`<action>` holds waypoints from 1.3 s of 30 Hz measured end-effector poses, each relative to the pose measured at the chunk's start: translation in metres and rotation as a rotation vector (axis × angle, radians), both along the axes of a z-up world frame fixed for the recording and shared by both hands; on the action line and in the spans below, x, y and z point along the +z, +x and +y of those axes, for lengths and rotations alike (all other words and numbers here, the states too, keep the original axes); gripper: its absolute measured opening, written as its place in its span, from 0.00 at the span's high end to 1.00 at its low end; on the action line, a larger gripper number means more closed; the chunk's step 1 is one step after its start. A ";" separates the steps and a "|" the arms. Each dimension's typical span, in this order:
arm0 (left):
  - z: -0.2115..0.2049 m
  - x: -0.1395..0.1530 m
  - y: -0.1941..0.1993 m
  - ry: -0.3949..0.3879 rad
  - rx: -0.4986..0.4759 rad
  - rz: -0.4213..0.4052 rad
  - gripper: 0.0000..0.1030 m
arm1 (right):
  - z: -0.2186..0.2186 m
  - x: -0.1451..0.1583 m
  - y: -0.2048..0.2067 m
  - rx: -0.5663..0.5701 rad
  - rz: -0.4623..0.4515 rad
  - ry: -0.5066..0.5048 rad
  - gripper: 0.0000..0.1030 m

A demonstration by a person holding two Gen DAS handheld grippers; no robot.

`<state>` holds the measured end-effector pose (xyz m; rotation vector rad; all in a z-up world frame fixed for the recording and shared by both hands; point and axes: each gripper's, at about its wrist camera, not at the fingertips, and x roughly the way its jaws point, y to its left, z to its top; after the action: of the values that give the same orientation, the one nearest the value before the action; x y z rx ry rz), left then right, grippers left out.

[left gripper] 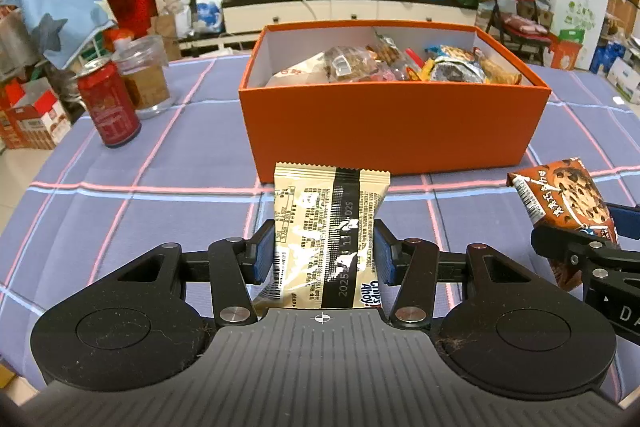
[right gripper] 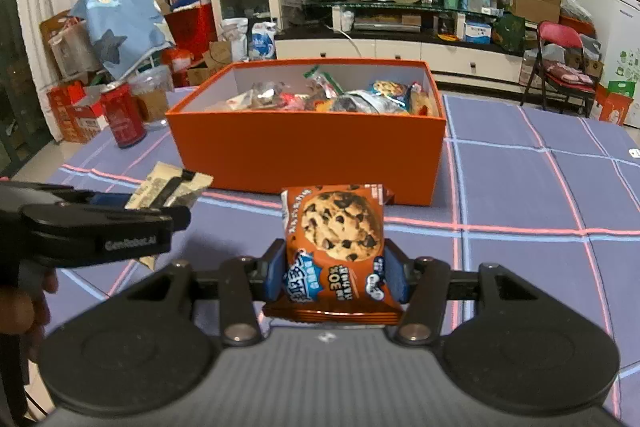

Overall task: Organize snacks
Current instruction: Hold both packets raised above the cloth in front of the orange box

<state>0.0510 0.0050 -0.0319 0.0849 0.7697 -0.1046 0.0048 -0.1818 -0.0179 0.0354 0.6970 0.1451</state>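
Observation:
An orange box (left gripper: 392, 123) holding several snack packets stands on the checked tablecloth; it also shows in the right wrist view (right gripper: 308, 147). My left gripper (left gripper: 323, 255) is shut on a beige Chips Ahoy packet (left gripper: 328, 227), held above the cloth in front of the box. My right gripper (right gripper: 335, 275) is shut on a brown chocolate-chip cookie packet (right gripper: 334, 227), also in front of the box. The brown packet (left gripper: 568, 203) shows at the right in the left wrist view. The beige packet (right gripper: 168, 187) shows at the left in the right wrist view.
A red can (left gripper: 109, 107) and a clear lidded jar (left gripper: 146, 75) stand on the table left of the box. The blue checked cloth (right gripper: 540, 187) stretches to the right. Cluttered shelves, a TV stand and a red chair (left gripper: 516, 11) lie beyond the table.

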 end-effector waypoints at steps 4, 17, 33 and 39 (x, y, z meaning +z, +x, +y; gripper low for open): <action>-0.001 -0.001 0.001 0.004 -0.003 0.005 0.63 | -0.001 -0.001 0.001 -0.011 0.010 -0.005 0.43; -0.004 -0.002 0.002 0.009 -0.010 0.010 0.63 | 0.001 -0.001 0.004 -0.020 0.025 -0.013 0.43; -0.004 -0.004 0.002 0.016 -0.011 0.015 0.63 | 0.003 -0.005 0.005 -0.019 0.035 -0.028 0.43; -0.005 -0.004 0.002 0.019 -0.012 0.019 0.63 | 0.003 -0.005 0.005 -0.018 0.037 -0.029 0.43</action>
<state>0.0529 0.0001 -0.0363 0.1069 0.7897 -0.1095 0.0100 -0.1788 -0.0227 0.0162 0.7352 0.1174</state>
